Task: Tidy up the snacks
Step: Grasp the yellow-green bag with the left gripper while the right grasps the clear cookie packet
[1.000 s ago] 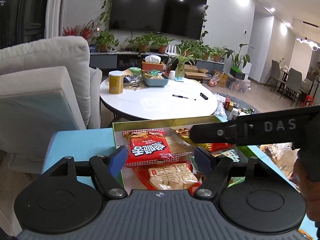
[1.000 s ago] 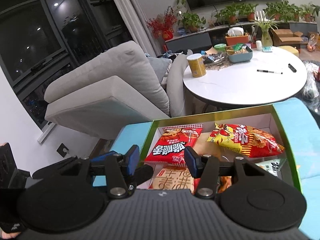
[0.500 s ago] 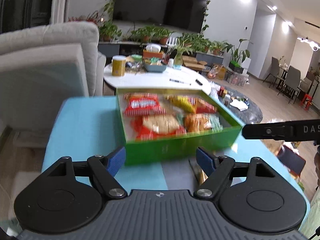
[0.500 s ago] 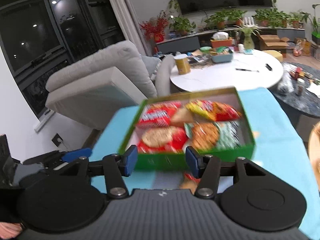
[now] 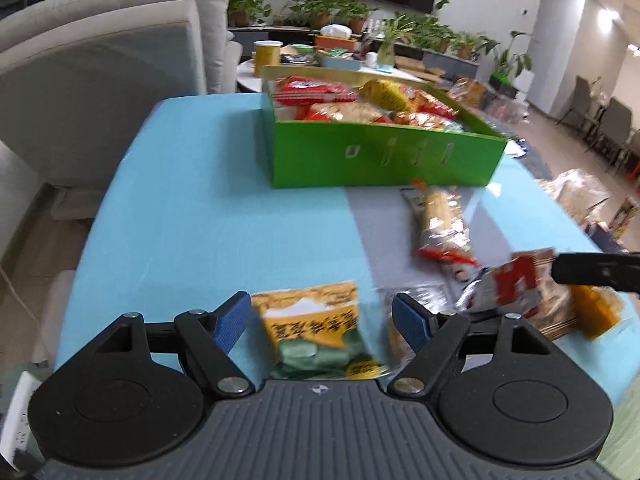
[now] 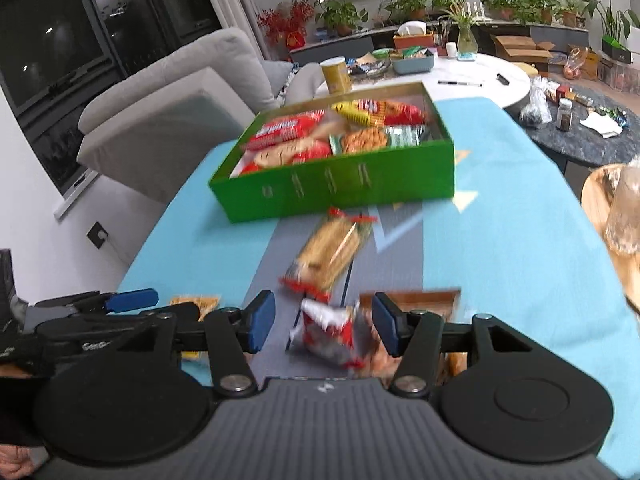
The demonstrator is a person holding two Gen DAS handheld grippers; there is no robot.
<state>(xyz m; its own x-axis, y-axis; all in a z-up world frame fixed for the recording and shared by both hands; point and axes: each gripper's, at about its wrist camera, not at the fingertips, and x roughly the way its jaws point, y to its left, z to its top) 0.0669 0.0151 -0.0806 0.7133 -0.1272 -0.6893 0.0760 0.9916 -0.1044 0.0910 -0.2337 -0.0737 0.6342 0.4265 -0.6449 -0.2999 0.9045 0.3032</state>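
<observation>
While both grippers hover low over the near edge of the counter (image 5: 208, 216), each frames a loose snack. Left gripper (image 5: 322, 322): jaws apart, empty, with the yellow-and-green packet (image 5: 316, 328) lying flat between them, untouched. Right gripper (image 6: 324, 322): jaws apart and likewise holding nothing; the red-and-silver packet (image 6: 330, 334) lies between its pads without contact. Farther out, a long biscuit packet (image 6: 330, 250) rests on the grey stripe, just short of the green box (image 6: 340, 188), whose interior is already crowded with red and yellow bags. Change from a second earlier — both cameras then looked straight down into the box at close range; now they have drawn back and dropped toward the unsorted packets, and the right gripper's jaws stand wider than before. Judged meaning for the task: one deposit appears finished and the next pickups are being lined up — three or more packets remain outside the box. Motion blur hides finer label detail.
</observation>
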